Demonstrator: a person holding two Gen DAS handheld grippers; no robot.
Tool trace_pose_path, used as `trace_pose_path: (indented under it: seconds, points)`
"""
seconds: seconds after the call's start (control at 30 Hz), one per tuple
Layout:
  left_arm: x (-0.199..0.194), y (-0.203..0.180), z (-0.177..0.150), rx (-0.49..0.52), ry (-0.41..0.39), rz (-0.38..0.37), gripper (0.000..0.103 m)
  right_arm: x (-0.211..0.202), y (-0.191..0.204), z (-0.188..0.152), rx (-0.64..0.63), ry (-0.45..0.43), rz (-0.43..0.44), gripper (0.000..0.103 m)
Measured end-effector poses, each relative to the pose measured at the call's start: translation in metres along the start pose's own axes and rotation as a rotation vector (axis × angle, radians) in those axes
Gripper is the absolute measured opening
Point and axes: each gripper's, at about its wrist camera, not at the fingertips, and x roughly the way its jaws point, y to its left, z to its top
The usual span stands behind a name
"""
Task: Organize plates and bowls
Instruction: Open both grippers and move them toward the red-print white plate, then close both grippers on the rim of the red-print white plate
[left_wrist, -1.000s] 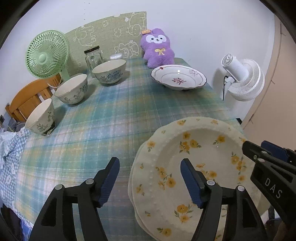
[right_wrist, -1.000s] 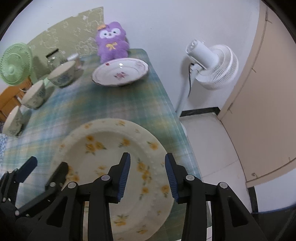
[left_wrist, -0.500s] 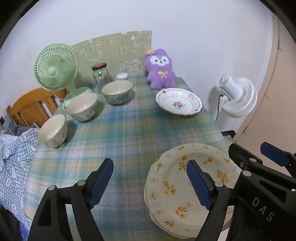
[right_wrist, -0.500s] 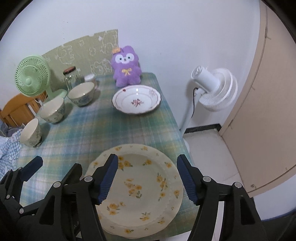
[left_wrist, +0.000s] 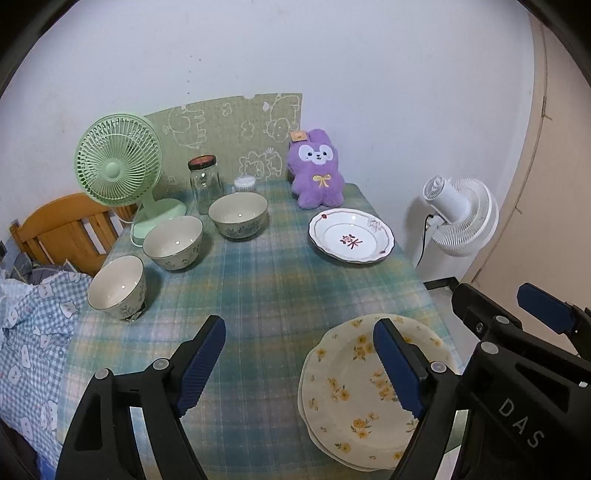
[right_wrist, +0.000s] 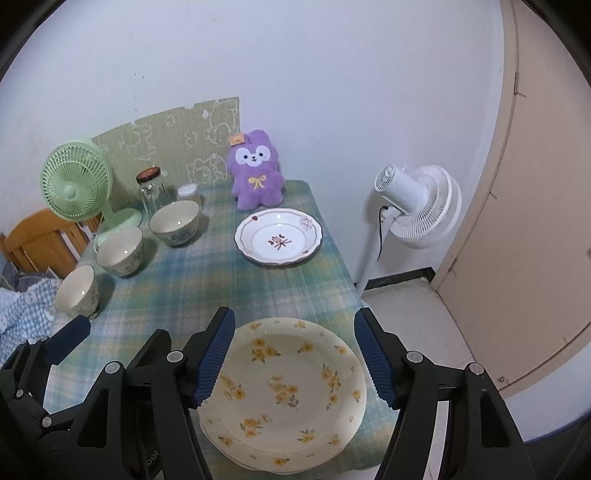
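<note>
A table (left_wrist: 280, 295) under a blue-green plaid cloth stands against a white wall. Both grippers hang above its near end with jaws spread wide and nothing between the pads. The right gripper (right_wrist: 293, 360) is over a stack of yellow-flowered plates (right_wrist: 284, 391) near the table's right edge; the left gripper (left_wrist: 299, 369) is beside it, over bare cloth. The middle of the table is open. Farther off a red-flowered plate (left_wrist: 351, 240) lies alone. Three bowls (left_wrist: 173, 242) line the left edge, apart from one another.
</note>
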Motion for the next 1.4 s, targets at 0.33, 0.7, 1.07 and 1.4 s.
trace_pose_path:
  seconds: [0.33, 0.7, 1.07, 1.4]
  points:
    - [0.01, -0.004, 0.019, -0.033, -0.019, 0.028, 0.084, 0.012, -0.003, 0.023, -0.022, -0.029, 0.033, 0.071]
    - [0.038, -0.024, 0.046, -0.074, -0.013, 0.073, 0.084, 0.048, -0.019, 0.058, -0.07, -0.019, 0.066, 0.071]
    - [0.077, -0.038, 0.075, -0.091, 0.001, 0.115, 0.083, 0.099, -0.03, 0.092, -0.078, 0.001, 0.106, 0.071]
    - [0.124, -0.048, 0.098, -0.114, 0.022, 0.127, 0.081, 0.15, -0.036, 0.117, -0.082, 0.019, 0.124, 0.071]
